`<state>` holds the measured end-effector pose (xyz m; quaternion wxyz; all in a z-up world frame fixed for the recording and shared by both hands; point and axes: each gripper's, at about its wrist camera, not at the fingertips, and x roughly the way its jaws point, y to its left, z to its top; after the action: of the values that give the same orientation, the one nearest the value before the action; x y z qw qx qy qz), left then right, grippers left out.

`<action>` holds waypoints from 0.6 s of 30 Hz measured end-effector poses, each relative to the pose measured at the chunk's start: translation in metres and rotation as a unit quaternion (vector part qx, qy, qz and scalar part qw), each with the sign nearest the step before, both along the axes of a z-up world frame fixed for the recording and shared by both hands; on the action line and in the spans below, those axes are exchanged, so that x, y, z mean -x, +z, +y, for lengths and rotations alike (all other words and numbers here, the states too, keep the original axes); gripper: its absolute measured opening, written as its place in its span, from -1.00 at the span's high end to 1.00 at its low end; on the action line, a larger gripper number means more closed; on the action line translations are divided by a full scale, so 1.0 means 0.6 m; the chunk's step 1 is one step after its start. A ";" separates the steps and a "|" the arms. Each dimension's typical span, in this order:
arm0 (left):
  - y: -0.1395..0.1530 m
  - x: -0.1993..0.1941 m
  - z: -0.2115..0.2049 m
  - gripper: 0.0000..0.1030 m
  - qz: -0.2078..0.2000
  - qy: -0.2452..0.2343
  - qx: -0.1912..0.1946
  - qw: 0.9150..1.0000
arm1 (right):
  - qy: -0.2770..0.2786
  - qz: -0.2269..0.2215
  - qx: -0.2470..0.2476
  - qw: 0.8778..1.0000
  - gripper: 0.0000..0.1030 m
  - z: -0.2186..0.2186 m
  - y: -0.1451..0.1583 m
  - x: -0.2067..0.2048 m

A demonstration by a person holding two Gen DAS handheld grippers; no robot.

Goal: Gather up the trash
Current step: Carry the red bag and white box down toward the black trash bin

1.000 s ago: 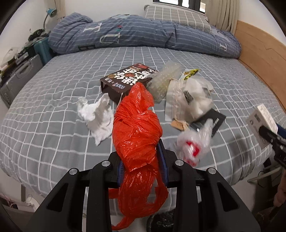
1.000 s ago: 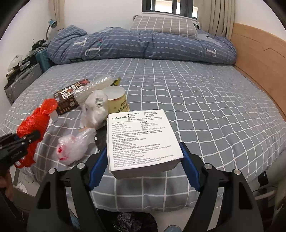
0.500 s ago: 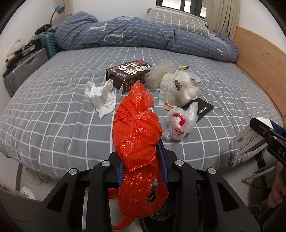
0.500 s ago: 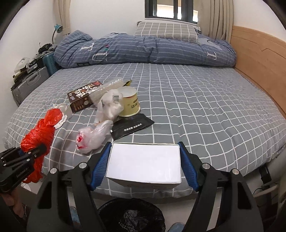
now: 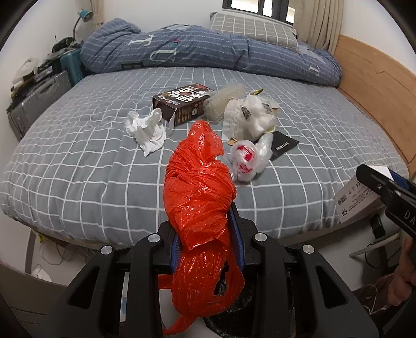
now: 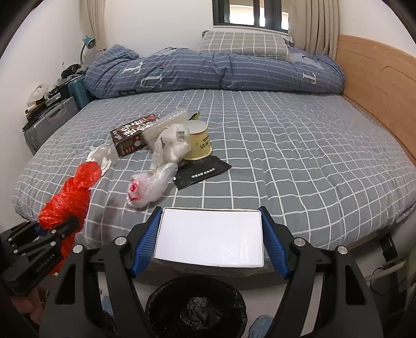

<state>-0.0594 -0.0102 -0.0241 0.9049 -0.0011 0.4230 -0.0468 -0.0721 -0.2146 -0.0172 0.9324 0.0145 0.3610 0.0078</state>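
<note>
Over bed's near edge: left gripper (image 5: 206, 249) jaws pinch orange plastic bag (image 5: 200, 192), light, soft, slippery.
Right gripper (image 6: 209, 243): jaws clamp white carton (image 6: 209, 238), stiff, light; hold flat sides.

Soft, even daylight enters through the window (image 6: 249, 13) at the far wall, leaving both views bright and sharp. Shadows on the bed (image 6: 286, 156) are faint, darkest under its near edge. The white box (image 6: 209, 238) top is blown out to blank glare. Fisheye distortion bows the bed's edges, and black vignetting fills the corners.
</note>
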 end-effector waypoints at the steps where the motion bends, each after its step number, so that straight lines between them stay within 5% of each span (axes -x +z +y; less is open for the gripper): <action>1: 0.001 0.006 -0.002 0.41 0.000 0.000 -0.001 1.000 | 0.002 0.000 0.000 1.000 -0.34 0.001 0.002 0.004; 18: -0.024 0.070 -0.012 0.41 0.037 0.000 0.002 0.999 | 0.009 0.027 0.000 1.000 -0.34 0.020 -0.009 0.066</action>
<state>-0.1013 -0.0175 -0.0388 0.8886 -0.0043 0.4563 -0.0473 -0.1115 -0.2026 -0.0228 0.9223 0.0112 0.3860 0.0162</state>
